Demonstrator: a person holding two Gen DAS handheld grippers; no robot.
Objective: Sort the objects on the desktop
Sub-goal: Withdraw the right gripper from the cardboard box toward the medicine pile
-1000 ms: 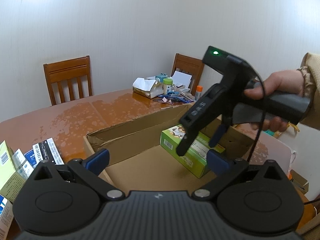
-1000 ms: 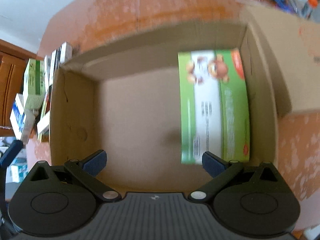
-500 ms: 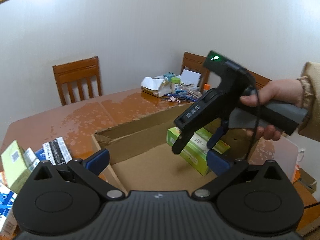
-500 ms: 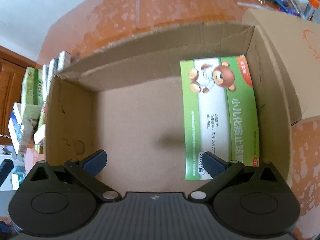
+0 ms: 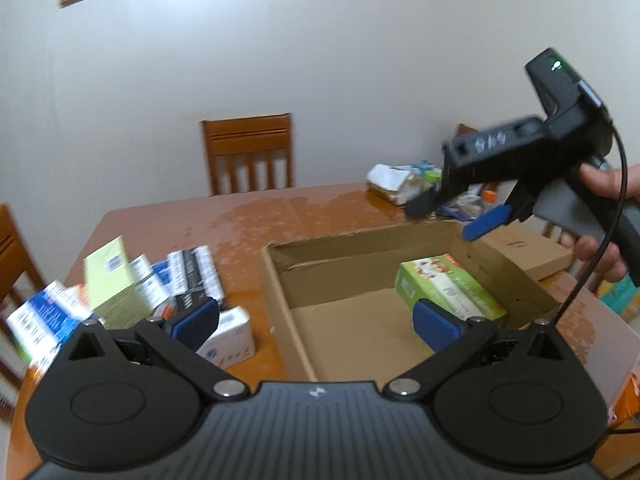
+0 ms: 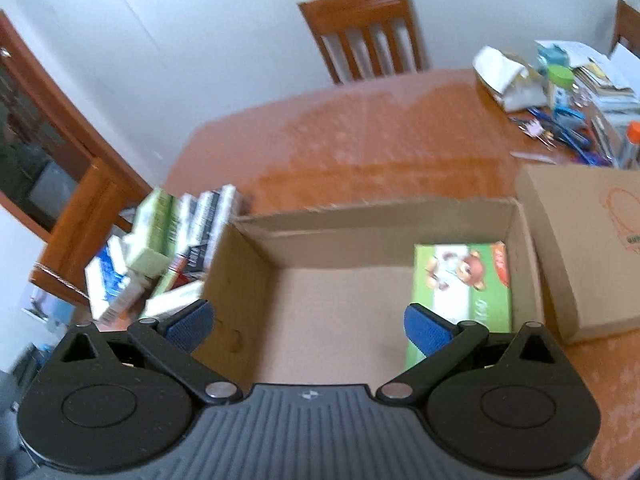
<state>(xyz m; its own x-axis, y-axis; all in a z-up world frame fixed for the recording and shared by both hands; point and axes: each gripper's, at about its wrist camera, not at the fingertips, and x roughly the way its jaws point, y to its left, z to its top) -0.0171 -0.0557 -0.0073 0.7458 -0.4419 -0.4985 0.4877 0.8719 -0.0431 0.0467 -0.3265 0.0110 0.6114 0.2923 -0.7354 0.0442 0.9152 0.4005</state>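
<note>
A green box (image 6: 464, 280) with a white panel, a cartoon bear and a red corner lies flat in the right end of the open cardboard carton (image 6: 256, 264), against its wall. Left of the carton, small boxes (image 5: 132, 292) sit heaped on the brown table (image 6: 380, 140). Both the left gripper (image 5: 316, 320) and right gripper (image 6: 308, 322) hang with jaws wide apart, holding nothing.

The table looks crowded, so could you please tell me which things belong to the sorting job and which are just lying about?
Part of the job:
- open cardboard box
- green box inside it
- pile of small boxes left of it

Lying about:
- closed cardboard box
- pens and clips
- crumpled paper bag
- chair
</note>
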